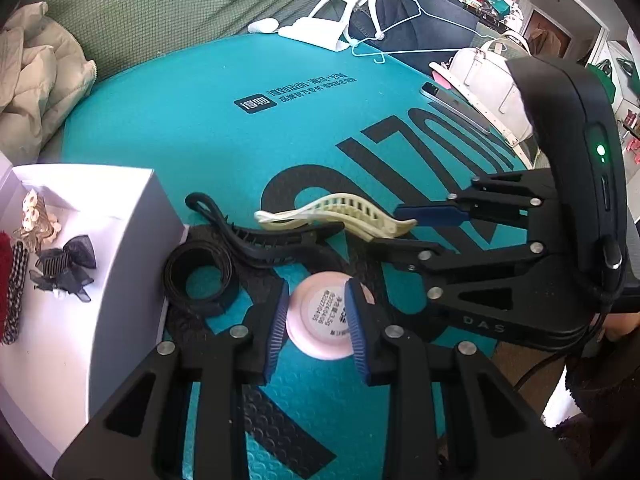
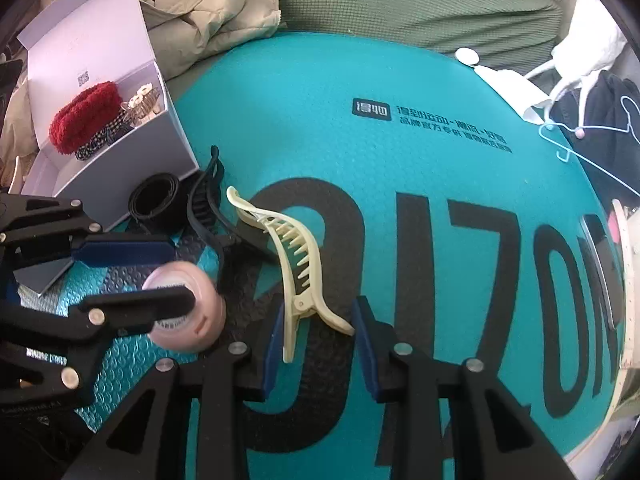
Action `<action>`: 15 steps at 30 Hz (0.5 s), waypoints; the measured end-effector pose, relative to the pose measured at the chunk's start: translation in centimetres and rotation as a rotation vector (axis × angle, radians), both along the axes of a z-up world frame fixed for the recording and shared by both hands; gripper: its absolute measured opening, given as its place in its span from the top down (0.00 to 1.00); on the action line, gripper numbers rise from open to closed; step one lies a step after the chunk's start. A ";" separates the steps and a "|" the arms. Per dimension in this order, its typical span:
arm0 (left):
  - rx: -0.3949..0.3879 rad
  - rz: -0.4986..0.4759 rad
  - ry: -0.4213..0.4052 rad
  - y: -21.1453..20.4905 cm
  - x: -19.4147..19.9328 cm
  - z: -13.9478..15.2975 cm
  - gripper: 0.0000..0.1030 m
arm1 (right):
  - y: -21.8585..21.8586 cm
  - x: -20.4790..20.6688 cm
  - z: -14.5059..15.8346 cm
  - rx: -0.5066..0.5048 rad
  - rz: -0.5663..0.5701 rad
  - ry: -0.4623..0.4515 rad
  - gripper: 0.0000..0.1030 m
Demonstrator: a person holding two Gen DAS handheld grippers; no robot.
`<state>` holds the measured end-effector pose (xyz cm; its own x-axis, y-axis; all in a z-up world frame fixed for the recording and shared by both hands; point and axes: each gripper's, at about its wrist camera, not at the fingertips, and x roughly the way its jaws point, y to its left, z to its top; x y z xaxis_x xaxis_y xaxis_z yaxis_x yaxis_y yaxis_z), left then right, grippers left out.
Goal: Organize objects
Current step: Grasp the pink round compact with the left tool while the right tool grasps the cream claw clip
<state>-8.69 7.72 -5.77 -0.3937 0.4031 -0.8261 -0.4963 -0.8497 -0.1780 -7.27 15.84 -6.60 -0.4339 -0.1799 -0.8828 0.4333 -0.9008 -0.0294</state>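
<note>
**Dual pick-up: pink jar and cream hair clip**

The left gripper (image 1: pixel 316 322) is closing narrowly around the round pink jar (image 1: pixel 320 320), which is sitting on the teal mat (image 1: pixel 180 120). Both blue pads are standing at the jar's sides; firm contact appears likely but cannot be confirmed from the wrist view alone.

The right gripper (image 2: pixel 316 344) is straddling the hinge end of the cream hair clip (image 2: pixel 288 256). Its jaws are narrow. The left pad is lying against the clip's handle, while the right pad is standing just clear of the flared tail, so the clip is not yet clamped.

The clip's long axis is running away from the right gripper, toward the white box (image 2: pixel 116 148). The black hair clip (image 2: pixel 208 200) and the coiled black band (image 2: pixel 154 196) are lying just beside that box. The left gripper is the nearer of the two to the box.

The right wrist view is showing the red fuzzy scrunchie (image 2: pixel 86 116) inside the box. The left wrist view is instead showing a black bow clip (image 1: pixel 68 268) there.
</note>
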 end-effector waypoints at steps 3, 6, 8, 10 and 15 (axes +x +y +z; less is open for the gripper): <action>0.010 -0.001 -0.008 -0.4 0.5 -0.1 0.73 | 0.4 0.8 0.1 0.009 -0.030 -0.006 0.68; 0.019 -0.005 -0.012 -0.5 0.9 -0.1 0.73 | 0.7 1.7 0.1 0.014 -0.054 -0.012 0.68; 0.019 -0.015 -0.011 -0.5 1.3 -0.1 0.73 | 0.8 2.3 0.1 0.012 -0.070 -0.013 0.68; 0.019 -0.027 -0.011 -0.5 1.7 -0.1 0.73 | 1.0 2.8 0.1 0.012 -0.084 -0.018 0.68; 0.024 -0.047 -0.025 -0.4 3.0 0.3 0.73 | 1.2 4.0 0.3 0.023 -0.110 -0.037 0.68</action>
